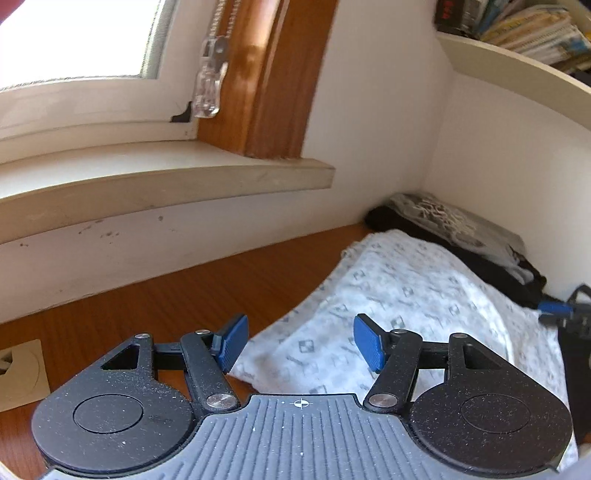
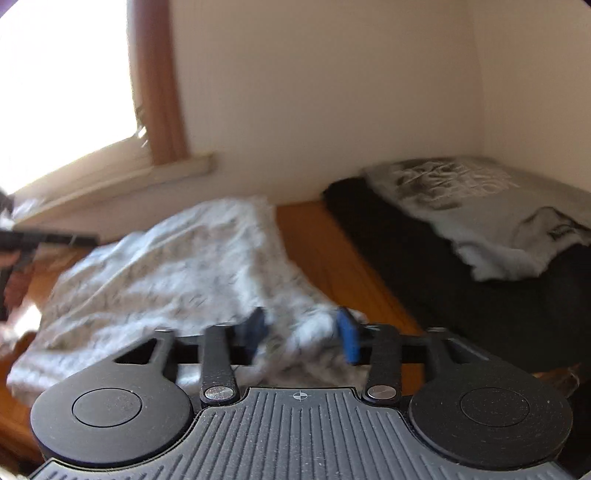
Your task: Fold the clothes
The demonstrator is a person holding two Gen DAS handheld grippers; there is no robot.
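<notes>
Lying on the wooden table (image 1: 166, 295), the white patterned garment (image 1: 417, 291) served as the reference for all positions noted. It was spread loosely and creased, with one corner toward the wall below the window sill (image 1: 166, 181).

The left gripper (image 1: 301, 343) stood with its jaws wide apart, holding nothing. Its blue pads (image 1: 367, 345) hung just over the near edge of the garment; contact with the cloth could not be confirmed. One pad sat over bare wood just beside that edge, the other over the cloth.

The right gripper (image 2: 303, 334) appeared in a motion-blurred picture. Its jaws were partly apart, with a bunched fold of the garment (image 2: 177, 266) between them. Whether the pads were pressing on that fold could not be told. This gripper was also visible in the left view, at the far side of the garment.

Beyond the garment, in the corner of the walls, lay a black folded item (image 2: 461, 295) with a grey printed shirt (image 2: 472, 199) on top of it. A strip of bare table separated this stack from the garment. Above the stack was a shelf of books (image 1: 528, 33).
</notes>
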